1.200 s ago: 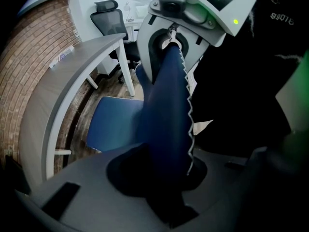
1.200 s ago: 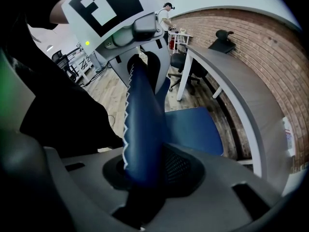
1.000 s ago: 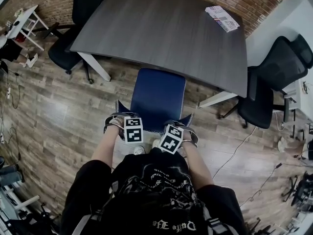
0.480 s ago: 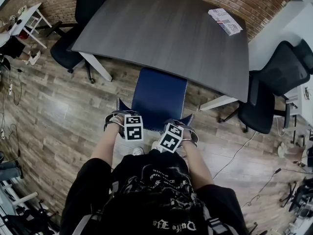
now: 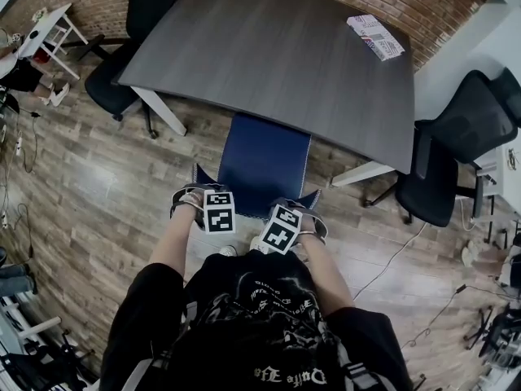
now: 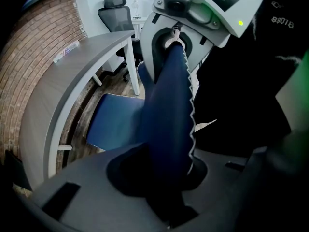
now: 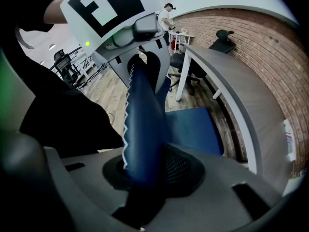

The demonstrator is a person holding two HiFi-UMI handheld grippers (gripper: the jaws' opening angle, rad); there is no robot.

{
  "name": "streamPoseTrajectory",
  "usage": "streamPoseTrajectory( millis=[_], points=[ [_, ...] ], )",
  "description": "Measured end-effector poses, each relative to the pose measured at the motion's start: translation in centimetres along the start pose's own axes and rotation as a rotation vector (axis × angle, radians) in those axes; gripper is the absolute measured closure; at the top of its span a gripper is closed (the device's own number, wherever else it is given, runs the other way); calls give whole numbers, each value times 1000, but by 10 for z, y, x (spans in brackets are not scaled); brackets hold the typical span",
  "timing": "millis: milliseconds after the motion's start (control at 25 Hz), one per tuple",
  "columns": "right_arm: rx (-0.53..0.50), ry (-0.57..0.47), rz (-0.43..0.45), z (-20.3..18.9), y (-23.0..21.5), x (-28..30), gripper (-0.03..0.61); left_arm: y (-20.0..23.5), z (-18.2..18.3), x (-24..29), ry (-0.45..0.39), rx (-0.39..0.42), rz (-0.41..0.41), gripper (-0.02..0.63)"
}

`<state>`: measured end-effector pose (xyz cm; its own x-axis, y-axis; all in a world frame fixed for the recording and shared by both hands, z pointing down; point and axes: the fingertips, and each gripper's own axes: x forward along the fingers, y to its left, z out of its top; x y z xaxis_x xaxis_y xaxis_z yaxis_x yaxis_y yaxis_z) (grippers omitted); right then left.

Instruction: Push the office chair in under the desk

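The office chair has a blue seat (image 5: 264, 163) whose far part lies under the front edge of the dark grey desk (image 5: 277, 51). Its blue backrest (image 6: 166, 115) with white stitching stands upright near me. My left gripper (image 5: 202, 204) is shut on the backrest's top edge at its left corner. The right gripper (image 5: 298, 217) is shut on the same edge at its right corner. In the left gripper view the backrest runs between my left gripper's (image 6: 164, 178) jaws toward the other one. The right gripper view shows the backrest (image 7: 142, 124) likewise clamped in my right gripper (image 7: 145, 178).
A white desk leg (image 5: 160, 109) stands left of the seat and another (image 5: 362, 172) right of it. Black office chairs stand at the desk's left (image 5: 114, 84) and right (image 5: 452, 149). A printed packet (image 5: 375, 37) lies on the desk's far right corner. Cables (image 5: 387, 259) trail over the wooden floor.
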<state>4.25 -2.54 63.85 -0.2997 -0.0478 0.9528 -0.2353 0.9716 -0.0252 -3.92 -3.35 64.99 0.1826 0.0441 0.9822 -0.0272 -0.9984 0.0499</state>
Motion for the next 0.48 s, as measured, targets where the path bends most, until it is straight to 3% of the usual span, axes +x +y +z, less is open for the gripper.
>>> streamPoseTrajectory(
  millis=[480],
  points=[
    [-7, -5, -4, 1, -9, 0, 479, 9, 1, 0, 11, -27, 2, 515]
  ],
)
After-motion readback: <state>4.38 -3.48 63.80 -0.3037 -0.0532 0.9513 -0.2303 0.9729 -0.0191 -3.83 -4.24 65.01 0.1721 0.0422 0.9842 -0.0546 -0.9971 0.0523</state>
